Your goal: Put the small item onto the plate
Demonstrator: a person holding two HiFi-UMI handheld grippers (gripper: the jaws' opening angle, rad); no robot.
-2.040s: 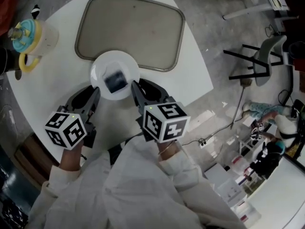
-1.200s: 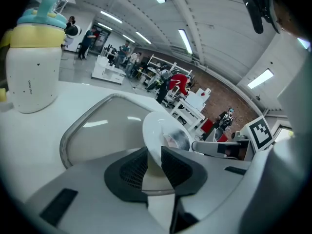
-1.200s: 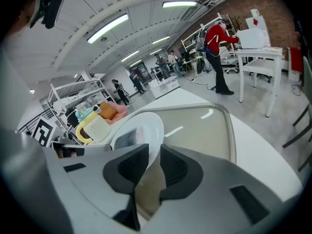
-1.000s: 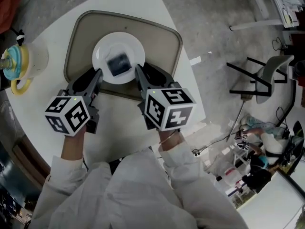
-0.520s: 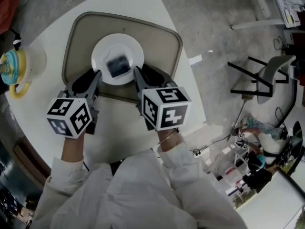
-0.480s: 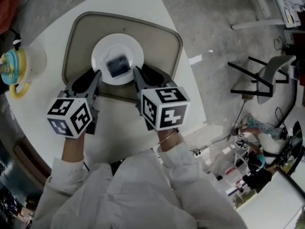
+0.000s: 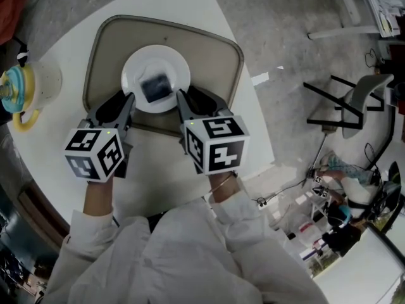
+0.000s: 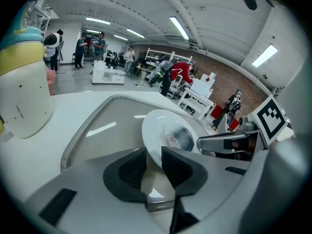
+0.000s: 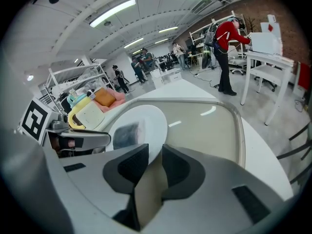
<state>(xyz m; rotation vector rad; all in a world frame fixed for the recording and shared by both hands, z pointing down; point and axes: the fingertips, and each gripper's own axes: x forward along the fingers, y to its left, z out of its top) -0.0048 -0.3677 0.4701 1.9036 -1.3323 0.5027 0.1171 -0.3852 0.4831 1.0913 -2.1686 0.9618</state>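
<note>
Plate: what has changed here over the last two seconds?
The left gripper and right gripper carried the plate forward from the tray's near edge to over the tray; it has hardly moved in the last second. Each gripper stays clamped on its rim, and the item stays on it.

- Head view: mounted above the person, facing steeply down on the table (image 7: 240, 132). Both grippers' marker cubes sit close to the lens.
- Left gripper view: low and close behind the left gripper (image 8: 153, 152), looking along its jaws across the tray (image 8: 92, 130). The right gripper (image 8: 224, 143) shows at the right edge.
- Right gripper view: equally low and close, facing the opposite way across the tray.
- All 3 views share the plate (image 7: 136, 59) and the tray.
</note>
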